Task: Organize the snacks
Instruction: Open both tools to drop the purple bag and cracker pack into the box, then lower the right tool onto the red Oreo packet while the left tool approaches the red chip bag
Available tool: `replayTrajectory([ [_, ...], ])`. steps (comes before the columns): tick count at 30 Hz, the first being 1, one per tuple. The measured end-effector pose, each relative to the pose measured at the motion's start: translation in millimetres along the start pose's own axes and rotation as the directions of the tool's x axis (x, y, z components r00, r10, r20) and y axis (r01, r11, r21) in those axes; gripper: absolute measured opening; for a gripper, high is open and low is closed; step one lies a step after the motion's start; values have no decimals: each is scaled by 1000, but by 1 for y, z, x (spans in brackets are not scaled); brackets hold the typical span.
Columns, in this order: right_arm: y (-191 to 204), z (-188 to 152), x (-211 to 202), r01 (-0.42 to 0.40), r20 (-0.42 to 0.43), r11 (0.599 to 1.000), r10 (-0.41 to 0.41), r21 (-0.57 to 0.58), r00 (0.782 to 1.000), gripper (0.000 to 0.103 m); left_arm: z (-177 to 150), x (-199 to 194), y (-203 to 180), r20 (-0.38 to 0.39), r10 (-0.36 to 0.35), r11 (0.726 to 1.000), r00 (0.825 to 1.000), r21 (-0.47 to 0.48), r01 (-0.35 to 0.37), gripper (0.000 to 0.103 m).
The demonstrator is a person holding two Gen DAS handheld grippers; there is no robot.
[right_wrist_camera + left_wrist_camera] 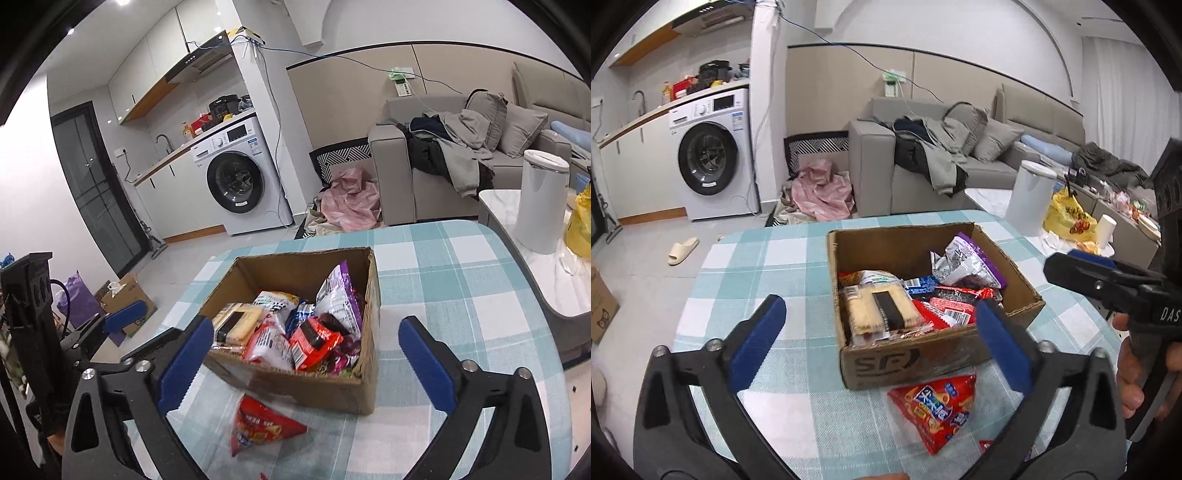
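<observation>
1. Left wrist view had the left gripper (879, 343) spread wide with nothing between its blue pads, hovering over the near side of the cardboard box (912, 363).
2. Same deal in the right wrist view: the right gripper (306, 354) was gaping too, empty, with the box sitting between its fingers in the picture but not touched, as far as I could tell.
3. Just outside the box, on the near side, a red snack bag (934, 410) lay flat on the checked tablecloth (750, 258), right beside the box wall. That looked like the leftover piece to tidy.
4. Handling guess: it was a light, crinkly foil pouch, slippery and puffy, probably with brittle crisps inside. I'd pinch a sealed edge or corner rather than squeeze the middle.
5. Inside the box sat the rest: a purple-and-silver bag (967, 264) leaning at the far right, a pale biscuit pack (877, 310) at the near left, and red wrappers (945, 306) between them. All soft packets, piled loosely.
6. Farther out were a white washing machine (713, 162) on the left and a grey sofa (923, 155) behind.
</observation>
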State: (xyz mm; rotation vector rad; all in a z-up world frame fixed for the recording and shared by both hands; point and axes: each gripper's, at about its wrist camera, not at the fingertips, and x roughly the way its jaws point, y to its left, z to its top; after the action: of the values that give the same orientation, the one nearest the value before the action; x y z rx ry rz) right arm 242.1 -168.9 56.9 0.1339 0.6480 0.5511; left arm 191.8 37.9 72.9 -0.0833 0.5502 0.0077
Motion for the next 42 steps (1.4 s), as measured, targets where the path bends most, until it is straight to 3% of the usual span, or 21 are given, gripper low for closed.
replayTrajectory([
  [9, 9, -20, -22, 14, -28, 999, -15, -29, 1000, 102, -22, -43, -1, 0, 8, 1000, 1000, 30, -8, 103],
  [20, 27, -62, -36, 5, -108, 997, -14, -82, 994, 102, -55, -65, -1, -47, 8, 1000, 999, 17, -7, 103],
  [32, 30, -111, -27, 1, -242, 992, -32, -126, 970, 102, -81, -58, -4, -91, 21, 1000, 996, 21, -20, 103],
  [42, 31, -129, -11, -16, -333, 986, -41, -166, 942, 102, -96, -38, -9, -141, 33, 999, 989, 48, -26, 103],
])
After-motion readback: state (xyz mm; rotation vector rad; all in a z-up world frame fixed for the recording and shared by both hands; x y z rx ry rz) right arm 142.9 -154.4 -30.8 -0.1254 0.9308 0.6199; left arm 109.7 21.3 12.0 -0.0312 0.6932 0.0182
